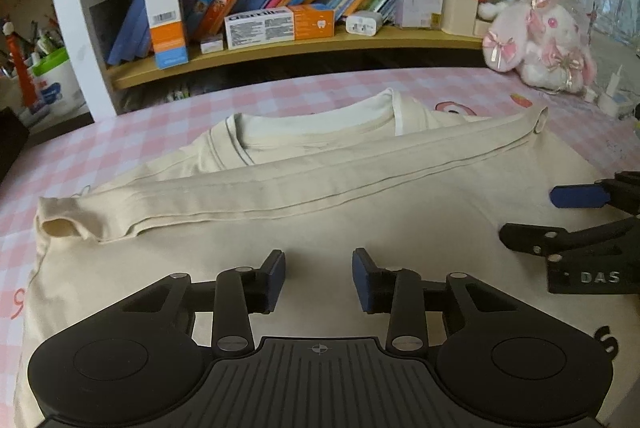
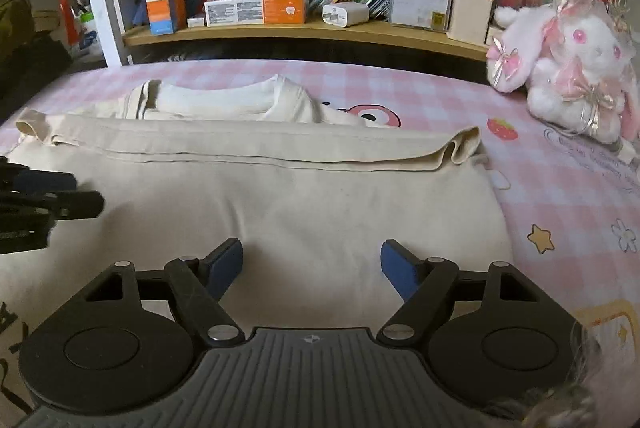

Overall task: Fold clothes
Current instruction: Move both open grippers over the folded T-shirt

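The shirt [image 2: 280,212] is plain cream, paler white inside the collar [image 2: 212,100]. Under it the bedsheet [image 2: 560,196] is pink-and-white check, dotted with a red strawberry [image 2: 502,129] and a yellow star [image 2: 541,238]. At its far right corner sits a white plush rabbit [image 2: 576,64] with pink bows. Both grippers are black with blue pads [image 2: 400,274].

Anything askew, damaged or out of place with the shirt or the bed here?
Nothing stands out. The cream long-sleeved shirt lies flat on the pink checked sheet, sleeves folded straight across its chest. Both the left gripper and right gripper are open above it.
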The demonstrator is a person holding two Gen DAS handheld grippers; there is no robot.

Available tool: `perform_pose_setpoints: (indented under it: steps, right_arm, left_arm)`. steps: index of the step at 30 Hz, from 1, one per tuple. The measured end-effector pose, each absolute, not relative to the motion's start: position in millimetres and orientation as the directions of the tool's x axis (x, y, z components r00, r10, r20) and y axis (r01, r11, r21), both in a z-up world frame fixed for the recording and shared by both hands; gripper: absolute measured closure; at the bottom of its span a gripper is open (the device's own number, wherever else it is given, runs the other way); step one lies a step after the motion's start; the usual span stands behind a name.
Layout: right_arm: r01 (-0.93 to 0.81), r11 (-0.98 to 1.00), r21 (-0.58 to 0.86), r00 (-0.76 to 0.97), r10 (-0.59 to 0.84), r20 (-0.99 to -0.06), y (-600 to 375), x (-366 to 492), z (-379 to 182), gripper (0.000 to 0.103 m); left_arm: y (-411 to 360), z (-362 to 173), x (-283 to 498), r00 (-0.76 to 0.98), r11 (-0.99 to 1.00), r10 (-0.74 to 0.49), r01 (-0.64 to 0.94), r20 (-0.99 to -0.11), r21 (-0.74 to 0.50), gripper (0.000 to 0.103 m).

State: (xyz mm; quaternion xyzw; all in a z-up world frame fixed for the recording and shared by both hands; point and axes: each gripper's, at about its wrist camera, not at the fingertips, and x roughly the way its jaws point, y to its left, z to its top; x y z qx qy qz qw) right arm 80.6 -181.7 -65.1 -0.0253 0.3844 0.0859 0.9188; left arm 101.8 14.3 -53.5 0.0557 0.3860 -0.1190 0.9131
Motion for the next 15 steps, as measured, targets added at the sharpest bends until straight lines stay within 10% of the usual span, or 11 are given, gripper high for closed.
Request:
perform_pose_setpoints:
  steps: [15]
  right_arm:
    - [-0.193, 0.981, 0.015, 0.681, 0.146, -0.718, -182.3, 80.8, -66.1, 0.028]
  left_arm:
    - [23.5, -29.9, 215.0, 0.667, 0.985, -0.131, 0.169, -0.733, -0.023, 0.080]
